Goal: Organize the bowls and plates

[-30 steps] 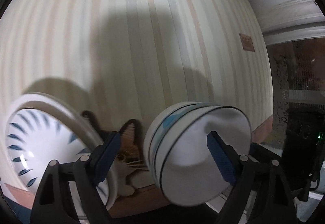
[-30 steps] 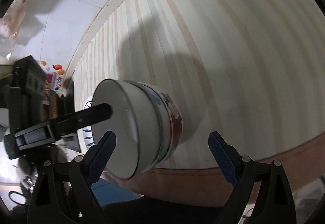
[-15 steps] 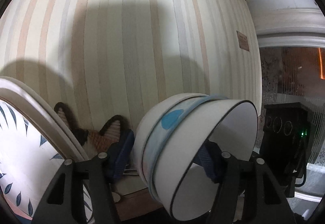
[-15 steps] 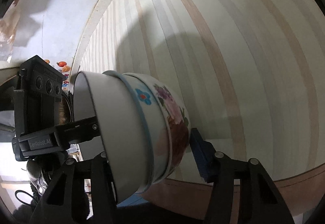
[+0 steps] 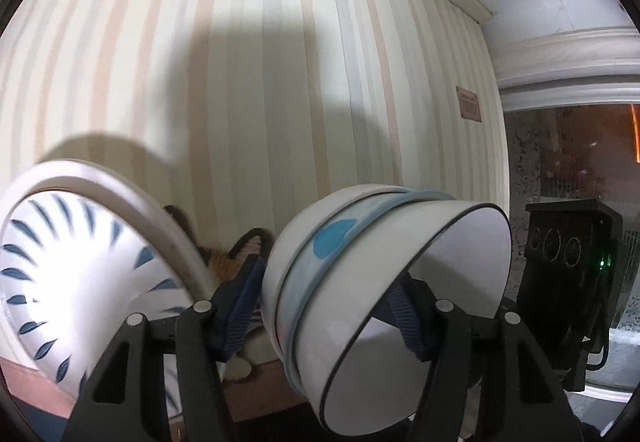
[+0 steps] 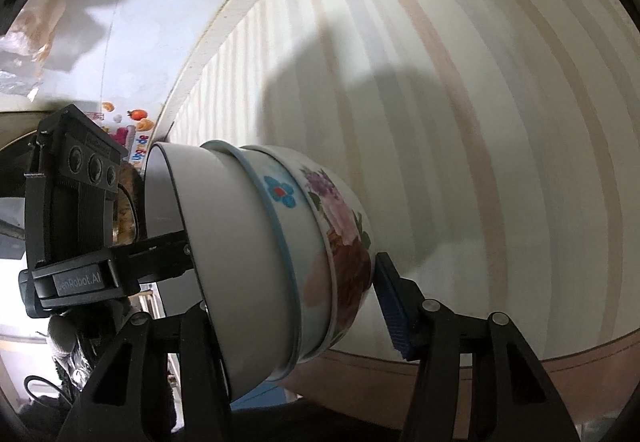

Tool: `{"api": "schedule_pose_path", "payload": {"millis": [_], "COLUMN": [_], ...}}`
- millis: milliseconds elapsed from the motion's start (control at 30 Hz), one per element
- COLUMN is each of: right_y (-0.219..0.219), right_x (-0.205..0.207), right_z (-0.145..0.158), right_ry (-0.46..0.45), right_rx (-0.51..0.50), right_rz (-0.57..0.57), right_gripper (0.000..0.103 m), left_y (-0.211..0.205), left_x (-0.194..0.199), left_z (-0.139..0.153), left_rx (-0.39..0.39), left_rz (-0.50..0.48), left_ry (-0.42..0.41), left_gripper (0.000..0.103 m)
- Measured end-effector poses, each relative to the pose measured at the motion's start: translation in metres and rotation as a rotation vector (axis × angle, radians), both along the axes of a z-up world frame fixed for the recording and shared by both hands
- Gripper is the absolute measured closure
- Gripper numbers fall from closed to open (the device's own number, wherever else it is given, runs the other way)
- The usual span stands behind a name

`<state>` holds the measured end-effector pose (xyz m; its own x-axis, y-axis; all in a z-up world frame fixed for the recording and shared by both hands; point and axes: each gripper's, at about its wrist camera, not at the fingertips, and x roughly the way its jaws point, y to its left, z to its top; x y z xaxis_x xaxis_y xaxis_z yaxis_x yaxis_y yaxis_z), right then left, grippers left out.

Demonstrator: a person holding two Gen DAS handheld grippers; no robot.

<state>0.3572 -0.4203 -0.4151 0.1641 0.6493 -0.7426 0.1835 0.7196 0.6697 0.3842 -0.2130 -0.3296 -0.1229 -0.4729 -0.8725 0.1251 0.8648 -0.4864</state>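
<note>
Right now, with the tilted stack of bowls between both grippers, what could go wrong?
1. The left gripper pinches only one wall of the stack of three nested ceramic bowls, which is tipped on its side; it could swing or slip.
2. The right gripper has a blue pad at the stack's base; a push there could twist it.
3. The white plate with blue leaf marks stands close beside the left gripper; a sideways move might knock it.

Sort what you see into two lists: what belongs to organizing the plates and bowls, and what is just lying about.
Belongs to the job:
- stack of nested bowls, tipped on its side, gripped by the left gripper and between the fingers of the right gripper
- blue-leaf plate

Just lying about:
- cat figure against the striped wall
- small wall plaque
</note>
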Motion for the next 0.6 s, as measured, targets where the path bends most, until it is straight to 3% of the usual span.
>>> {"api": "schedule_pose_path", "payload": {"millis": [200, 600], "right_y": [0.035, 0.151], "right_x": [0.015, 0.042], "right_z": [0.025, 0.015], "right_ry": [-0.015, -0.003], "right_rx": [0.012, 0.066], "right_rz": [0.07, 0.286], "right_gripper": [0.046, 0.047], "left_y": [0.046, 0.154], "left_x": [-0.001, -0.007], "left_z": [0.019, 0.009], "left_rx": [0.015, 0.067], "left_rz": [0.066, 0.306], "left_ry": [-0.009, 0.009], "left_gripper": [0.044, 0.044]}}
